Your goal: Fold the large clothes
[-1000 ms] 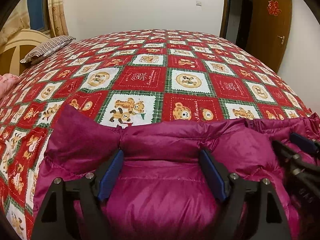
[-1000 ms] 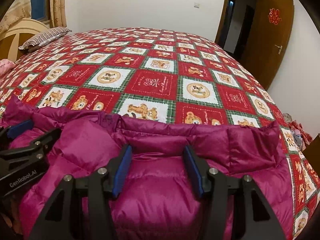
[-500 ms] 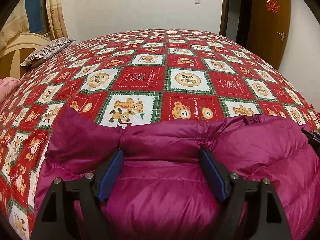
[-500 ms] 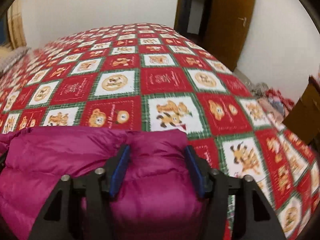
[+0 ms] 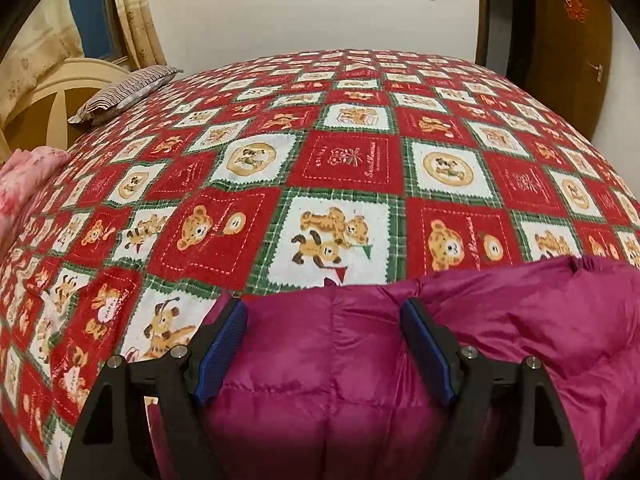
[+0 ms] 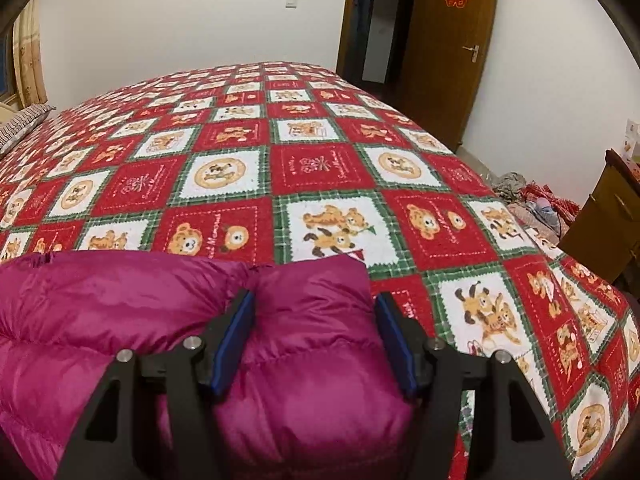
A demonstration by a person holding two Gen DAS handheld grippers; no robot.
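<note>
Since the earlier frames both tools have slid outward along the magenta down jacket [image 5: 360,380]: left tool [image 5: 324,344] now at its left end, right tool [image 6: 316,336] at its right end. Left jaws stand wide, straddling the puffy edge; whether the pads press it, cannot tell. Right jaws have just been opening, fabric bulging between them, pads not visibly pressing. Jacket lies on the near edge of the bear-print bedspread [image 6: 320,168]. Judgement: close both tools on all layers at the corners before lifting, and keep the edge taut to fold evenly.
</note>
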